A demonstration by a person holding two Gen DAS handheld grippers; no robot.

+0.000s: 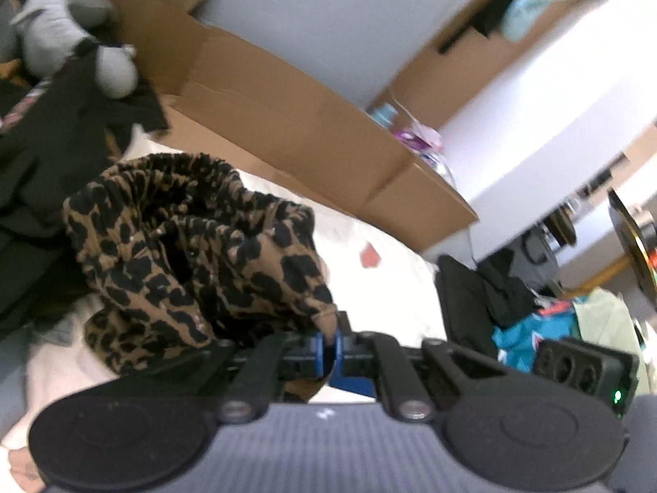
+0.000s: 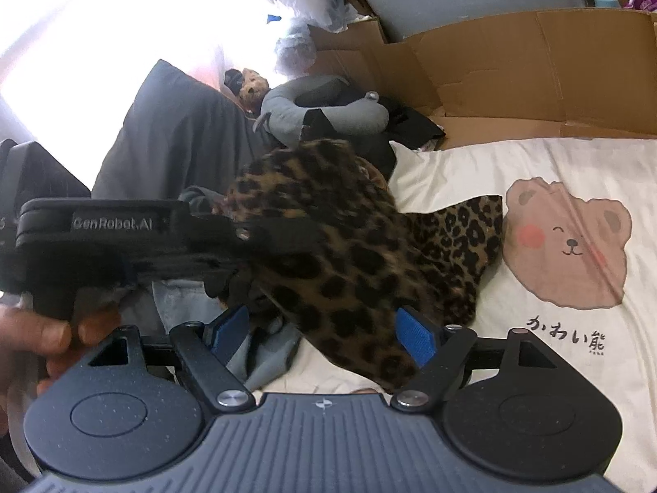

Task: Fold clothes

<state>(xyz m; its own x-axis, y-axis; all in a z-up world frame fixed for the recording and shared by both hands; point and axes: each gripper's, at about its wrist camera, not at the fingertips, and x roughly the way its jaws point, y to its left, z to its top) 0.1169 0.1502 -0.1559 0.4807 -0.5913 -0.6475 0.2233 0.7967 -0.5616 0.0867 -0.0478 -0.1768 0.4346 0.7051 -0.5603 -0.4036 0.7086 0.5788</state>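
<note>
Cardboard box (image 1: 287, 123), grey neck pillow (image 2: 312, 111)

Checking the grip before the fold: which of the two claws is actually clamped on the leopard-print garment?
The left claw: its blue pads pinch a corner of the leopard-print garment. The right claw stands open around it.

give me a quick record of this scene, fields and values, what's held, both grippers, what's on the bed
garment: leopard-print cloth, bunched and lifted
left gripper: shut on a corner of the cloth
right gripper: open, cloth hanging between its fingers, pads not pressing
surface: white sheet with a bear print
behind: cardboard box, grey neck pillow
folding: not yet started
</note>
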